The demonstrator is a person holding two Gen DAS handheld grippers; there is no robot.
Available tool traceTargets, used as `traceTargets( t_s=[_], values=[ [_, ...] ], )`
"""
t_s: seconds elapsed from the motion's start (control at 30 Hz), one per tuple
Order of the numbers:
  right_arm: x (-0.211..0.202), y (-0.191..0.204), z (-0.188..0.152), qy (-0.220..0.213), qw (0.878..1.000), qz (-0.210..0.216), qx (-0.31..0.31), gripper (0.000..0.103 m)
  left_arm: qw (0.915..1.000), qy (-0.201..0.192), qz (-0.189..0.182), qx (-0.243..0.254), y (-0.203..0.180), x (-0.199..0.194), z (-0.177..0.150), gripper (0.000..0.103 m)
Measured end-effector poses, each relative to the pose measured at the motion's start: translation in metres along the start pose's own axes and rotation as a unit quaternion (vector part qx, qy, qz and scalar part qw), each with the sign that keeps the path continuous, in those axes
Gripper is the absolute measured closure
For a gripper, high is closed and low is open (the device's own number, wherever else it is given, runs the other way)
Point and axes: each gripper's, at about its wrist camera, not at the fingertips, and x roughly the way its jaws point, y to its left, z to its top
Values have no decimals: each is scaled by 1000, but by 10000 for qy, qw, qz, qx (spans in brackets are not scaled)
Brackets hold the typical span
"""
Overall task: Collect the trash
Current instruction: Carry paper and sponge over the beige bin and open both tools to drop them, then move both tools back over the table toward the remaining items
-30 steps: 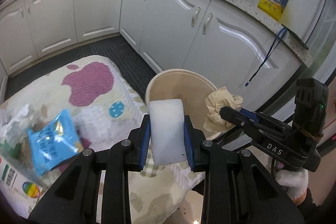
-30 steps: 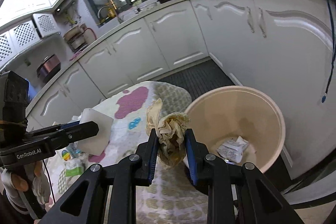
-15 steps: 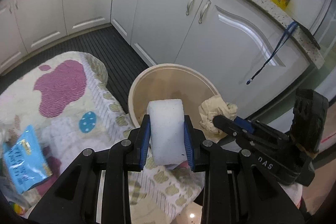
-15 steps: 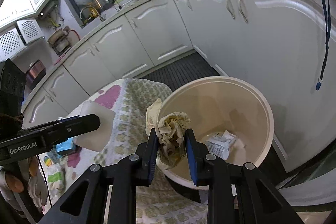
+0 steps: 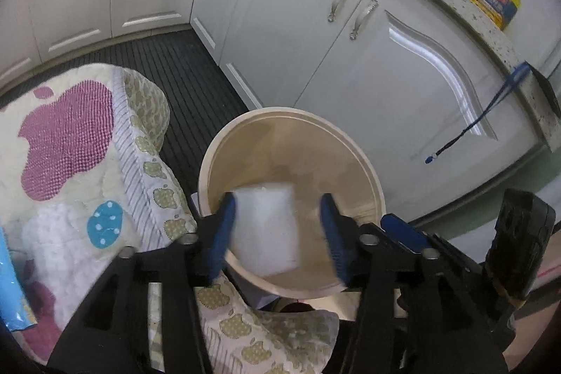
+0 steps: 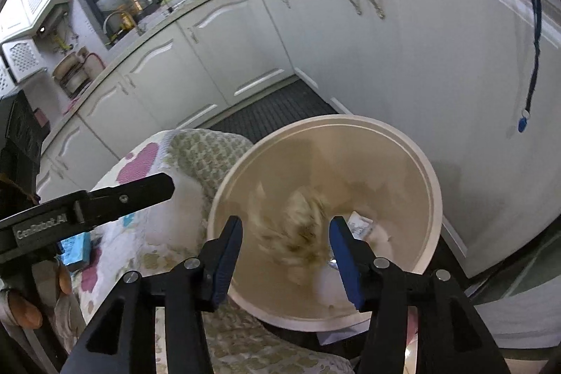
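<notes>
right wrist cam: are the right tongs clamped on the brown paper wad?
No. The right tongs stand open, and the blurred brown paper wad lies loose between them above the bin.

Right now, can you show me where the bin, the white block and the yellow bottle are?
bin [image 5: 354, 146]: left wrist view, far rim.
white block [image 5: 266, 226]: left wrist view, its flat face.
yellow bottle [image 5: 494, 0]: left wrist view, its label.
</notes>
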Motion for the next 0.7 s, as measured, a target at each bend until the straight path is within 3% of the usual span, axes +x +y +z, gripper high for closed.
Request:
traceTargets(
  t_s=[0.33, 0.7],
  values=[
    [-2, 1, -6, 89, 9999, 70, -11, 53, 10000, 54, 57, 24, 3, -9, -7, 45],
    [-9, 26, -9, 61, 9996, 144, -235, 53, 9983, -276, 342, 384, -6, -52, -23, 45]
  ],
)
